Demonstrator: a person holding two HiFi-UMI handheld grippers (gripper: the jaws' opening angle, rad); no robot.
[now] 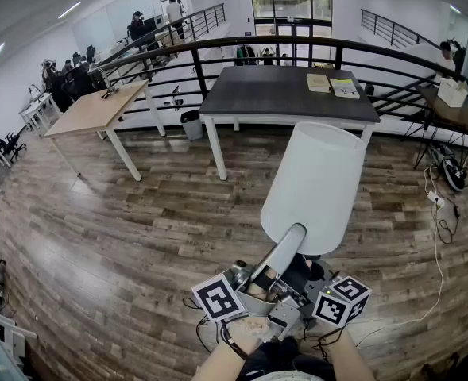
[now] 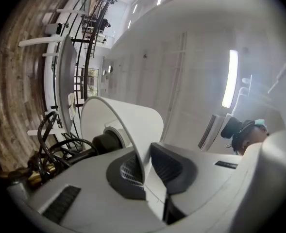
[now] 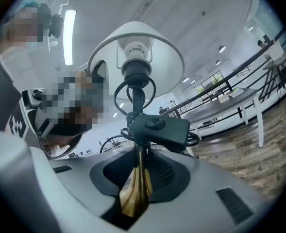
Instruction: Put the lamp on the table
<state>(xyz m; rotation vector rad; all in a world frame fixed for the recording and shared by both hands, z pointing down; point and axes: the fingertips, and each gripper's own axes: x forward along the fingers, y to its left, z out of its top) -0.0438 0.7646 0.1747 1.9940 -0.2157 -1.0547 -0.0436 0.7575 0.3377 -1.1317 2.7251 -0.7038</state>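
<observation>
While the lamp [image 1: 317, 182] is held up in both grippers, it is not yet on the desk [image 1: 281, 94].
The fingers of the left gripper [image 2: 145, 171] are clenched on the thin rim of the white shade [image 2: 126, 120], and the fingers of the right gripper [image 3: 138, 178] grasp the brass stem [image 3: 135, 195] just below the black switch [image 3: 157, 127]. The lamp hangs tilted in the air near the person, above the wooden floor [image 1: 138, 236] and well apart from the dark desk at the far side. I judge the pick-up done; carrying it across, setting it upright and releasing are left.
</observation>
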